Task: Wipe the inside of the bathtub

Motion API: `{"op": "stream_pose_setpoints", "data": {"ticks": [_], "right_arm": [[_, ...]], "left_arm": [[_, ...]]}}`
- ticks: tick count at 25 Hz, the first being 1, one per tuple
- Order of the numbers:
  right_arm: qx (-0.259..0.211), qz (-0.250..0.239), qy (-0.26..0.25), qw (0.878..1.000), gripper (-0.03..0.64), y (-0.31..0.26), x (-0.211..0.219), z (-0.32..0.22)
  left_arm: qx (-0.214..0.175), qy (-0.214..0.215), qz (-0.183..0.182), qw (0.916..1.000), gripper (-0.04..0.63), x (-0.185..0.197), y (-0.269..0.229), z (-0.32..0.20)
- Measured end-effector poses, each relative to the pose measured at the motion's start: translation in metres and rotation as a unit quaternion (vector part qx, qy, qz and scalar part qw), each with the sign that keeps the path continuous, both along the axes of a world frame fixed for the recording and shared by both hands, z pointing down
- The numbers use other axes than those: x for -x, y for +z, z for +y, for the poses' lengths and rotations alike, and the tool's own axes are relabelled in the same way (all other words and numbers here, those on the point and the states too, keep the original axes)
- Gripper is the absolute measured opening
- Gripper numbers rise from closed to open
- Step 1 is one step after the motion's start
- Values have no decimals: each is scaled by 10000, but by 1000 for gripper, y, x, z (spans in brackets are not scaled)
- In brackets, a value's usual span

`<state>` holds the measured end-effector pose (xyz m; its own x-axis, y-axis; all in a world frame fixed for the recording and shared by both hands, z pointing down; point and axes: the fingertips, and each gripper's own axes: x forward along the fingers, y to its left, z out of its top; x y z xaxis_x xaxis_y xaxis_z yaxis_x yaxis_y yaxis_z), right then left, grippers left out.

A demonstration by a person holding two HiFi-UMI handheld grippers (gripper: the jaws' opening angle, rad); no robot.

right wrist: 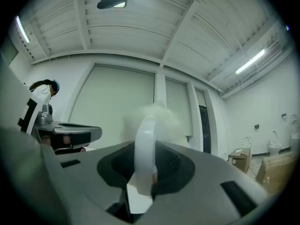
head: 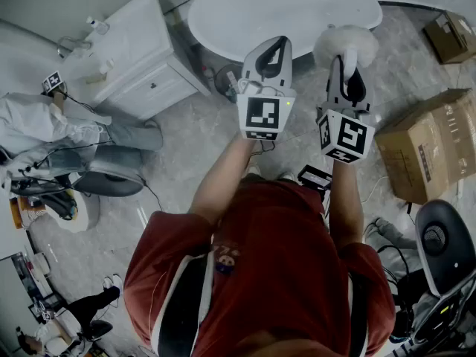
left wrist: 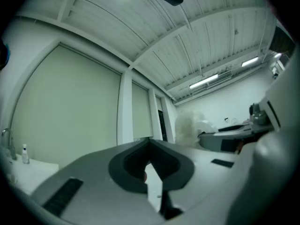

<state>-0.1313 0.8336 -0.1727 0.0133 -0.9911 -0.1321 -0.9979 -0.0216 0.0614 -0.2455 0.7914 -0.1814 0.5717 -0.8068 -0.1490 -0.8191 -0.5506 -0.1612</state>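
Left gripper (left wrist: 151, 162): we hold it raised, jaws drawn almost together with nothing between them.
Right gripper (right wrist: 146, 168): we hold it raised too, clamped on the white handle of a fluffy duster (right wrist: 154, 115).
Bathtub (head: 297, 10): ahead of us across the floor, well apart from both grippers.
Done: we judge nothing wiped so far; the duster is up in the air.
Left: reaching the tub, lowering the duster inside, and all the wiping.

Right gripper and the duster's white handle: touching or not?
Touching. The right gripper view shows the right gripper with its jaws shut on the white handle of the fluffy duster, with no gap on either side.
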Motion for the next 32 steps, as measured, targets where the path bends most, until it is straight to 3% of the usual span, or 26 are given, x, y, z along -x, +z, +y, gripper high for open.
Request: {"op": "stream_pose_setpoints", "data": {"ticks": [13, 23, 32], "right_arm": [[-91, -173, 90, 9998, 95, 4, -50, 6], [-119, -313, 254, 9991, 95, 16, -115, 24], [106, -220, 376, 9990, 95, 35, -149, -4]], "left_arm": [[24, 151, 117, 9998, 17, -55, -1, 5], [28, 368, 65, 9993, 17, -120, 10, 13], [92, 518, 109, 9986, 17, -156, 23, -19]]}}
